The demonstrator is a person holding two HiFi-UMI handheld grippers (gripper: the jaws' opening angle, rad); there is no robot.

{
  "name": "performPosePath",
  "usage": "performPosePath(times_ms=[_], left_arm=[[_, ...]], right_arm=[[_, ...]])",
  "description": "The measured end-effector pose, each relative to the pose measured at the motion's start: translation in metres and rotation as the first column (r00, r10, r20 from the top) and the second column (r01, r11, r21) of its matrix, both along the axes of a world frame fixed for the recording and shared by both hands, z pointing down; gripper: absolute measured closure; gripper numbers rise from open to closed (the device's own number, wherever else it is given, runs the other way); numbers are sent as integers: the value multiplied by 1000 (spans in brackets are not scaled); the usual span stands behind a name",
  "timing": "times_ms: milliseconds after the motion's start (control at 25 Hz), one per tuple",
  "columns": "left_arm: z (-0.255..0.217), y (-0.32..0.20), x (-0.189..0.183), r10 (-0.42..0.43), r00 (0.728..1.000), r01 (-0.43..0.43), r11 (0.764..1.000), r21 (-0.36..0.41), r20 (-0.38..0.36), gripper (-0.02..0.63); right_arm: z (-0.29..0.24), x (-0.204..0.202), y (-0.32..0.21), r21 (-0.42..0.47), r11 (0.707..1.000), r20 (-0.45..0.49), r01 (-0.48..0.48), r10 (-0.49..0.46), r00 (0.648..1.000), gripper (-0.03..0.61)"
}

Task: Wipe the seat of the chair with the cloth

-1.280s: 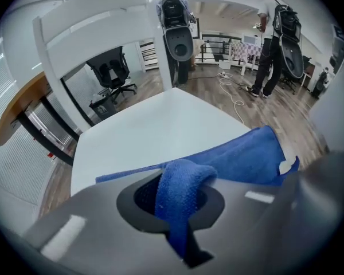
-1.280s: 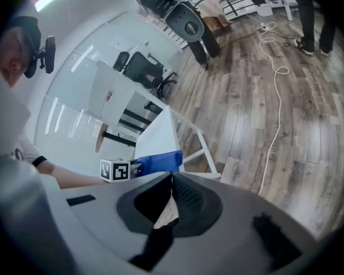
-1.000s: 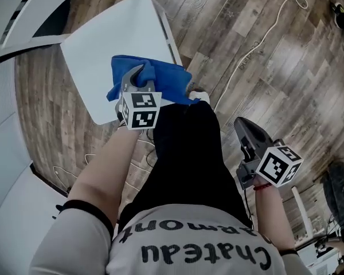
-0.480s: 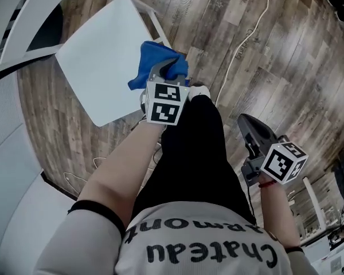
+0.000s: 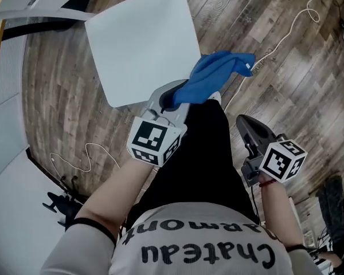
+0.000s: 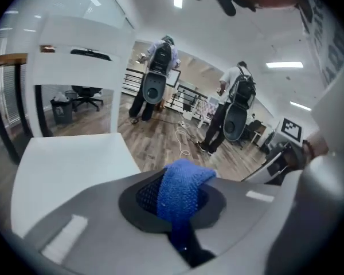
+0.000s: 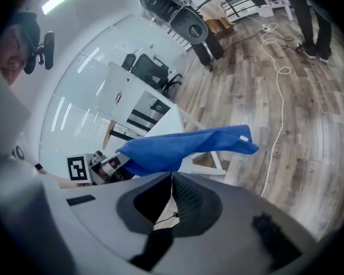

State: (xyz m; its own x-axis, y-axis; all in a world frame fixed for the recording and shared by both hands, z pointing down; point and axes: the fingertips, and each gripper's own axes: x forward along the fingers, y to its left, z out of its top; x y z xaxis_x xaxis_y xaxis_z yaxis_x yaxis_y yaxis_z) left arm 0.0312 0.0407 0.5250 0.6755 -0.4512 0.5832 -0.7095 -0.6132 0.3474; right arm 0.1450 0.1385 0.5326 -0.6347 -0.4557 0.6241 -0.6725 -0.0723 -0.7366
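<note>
- You are clamping the blue cloth (image 5: 215, 76) in your left gripper (image 5: 173, 100); in the left gripper view its jaws are pressing together on a bunched fold of the cloth (image 6: 180, 191)
- The cloth is hanging in the air off the near right corner of the white chair seat (image 5: 140, 44), and is not touching the seat
- Its free end is stretching out to the right over the wood floor (image 5: 286, 67), away from the gripper
- The left gripper is hovering just beside the seat's near edge, above your dark trouser leg (image 5: 198, 159)
- You are holding your right gripper (image 5: 247, 132) low by your right side, well apart from the chair
- In the right gripper view its jaws are meeting at the tips with nothing between them
- That view is also showing the cloth (image 7: 183, 145) spread sideways, with the left gripper (image 7: 103, 165) at its left end
- A white cable (image 5: 275, 36) is lying on the floor beyond the cloth
- In the left gripper view two people (image 6: 157, 79) are standing on the floor past the chair
</note>
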Motion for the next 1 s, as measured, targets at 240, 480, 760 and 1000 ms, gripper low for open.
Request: performPosePath(times_ms=[240, 480, 760, 1000], left_arm=[[9, 7, -164, -288, 949, 297, 953, -57, 131, 598], [25, 21, -285, -350, 888, 366, 931, 5, 296, 591], [53, 37, -376, -519, 767, 569, 822, -26, 377, 592], [91, 24, -383, -450, 699, 552, 833, -20, 555, 594]], right_arm=[[-7, -65, -16, 13, 988, 9, 156, -156, 988, 563], [-9, -131, -22, 13, 958, 26, 286, -286, 958, 563], [1, -165, -21, -31, 938, 19, 347, -346, 938, 563], [6, -177, -25, -40, 939, 24, 343, -342, 939, 563]])
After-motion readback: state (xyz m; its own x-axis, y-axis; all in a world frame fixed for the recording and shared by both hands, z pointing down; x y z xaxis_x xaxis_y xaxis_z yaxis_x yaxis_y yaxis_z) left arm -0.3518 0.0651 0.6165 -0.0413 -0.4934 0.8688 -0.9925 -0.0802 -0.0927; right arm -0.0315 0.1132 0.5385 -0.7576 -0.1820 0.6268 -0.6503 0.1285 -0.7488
